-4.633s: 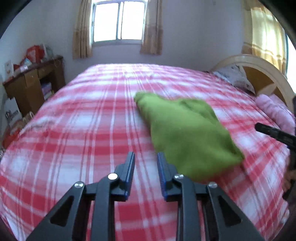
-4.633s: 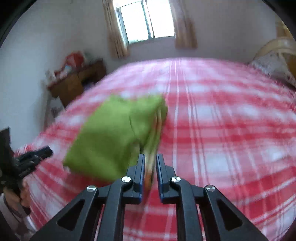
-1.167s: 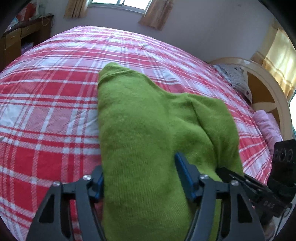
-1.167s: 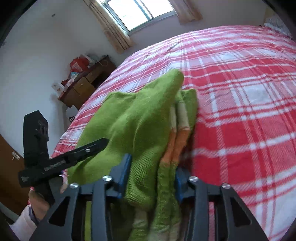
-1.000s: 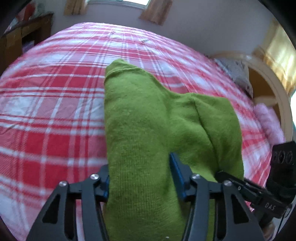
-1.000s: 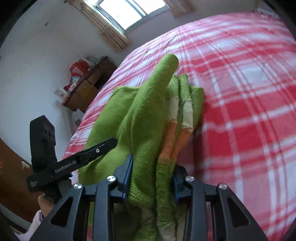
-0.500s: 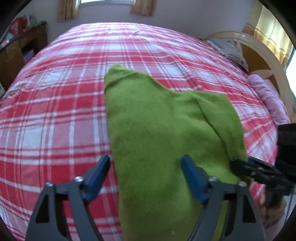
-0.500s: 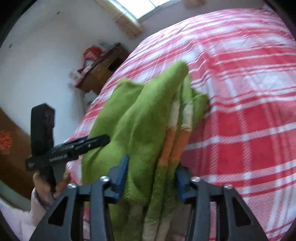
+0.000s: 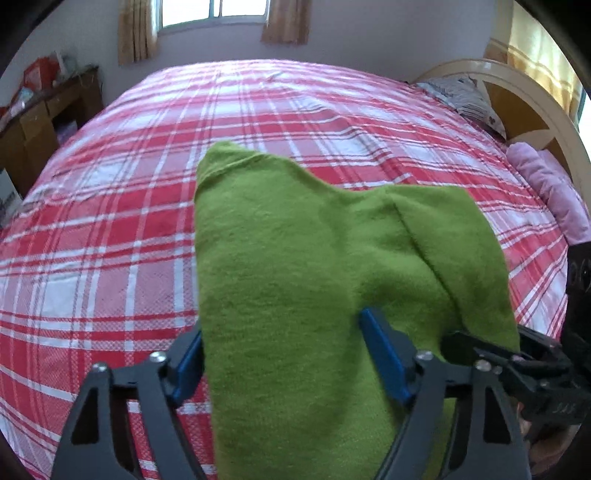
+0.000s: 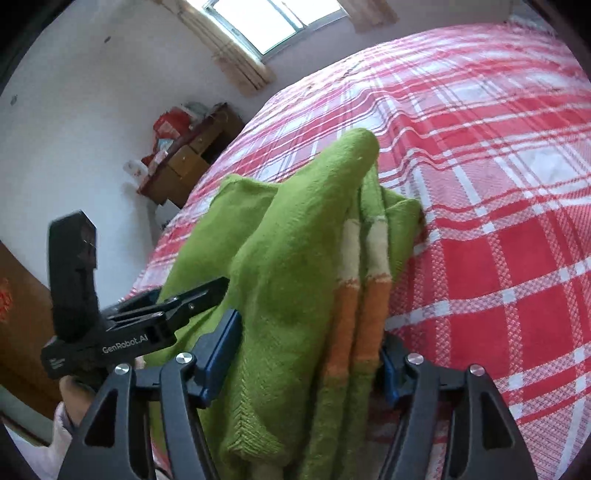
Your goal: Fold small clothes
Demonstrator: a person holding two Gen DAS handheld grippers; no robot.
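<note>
Both grippers let go, and your green sweater (image 9: pixel 314 288) now lies on the bed (image 9: pixel 110 229).
Your left gripper (image 9: pixel 286 363) is closing loosely around it; your right gripper (image 10: pixel 308 360) stands apart, not squeezing.

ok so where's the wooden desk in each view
Left wrist view: the desk is at the far left edge, left of the bed, below the left curtain.
Right wrist view: the desk is at upper left centre, against the wall, beyond the green sweater.
Shared landmark: the window at the top of both.
</note>
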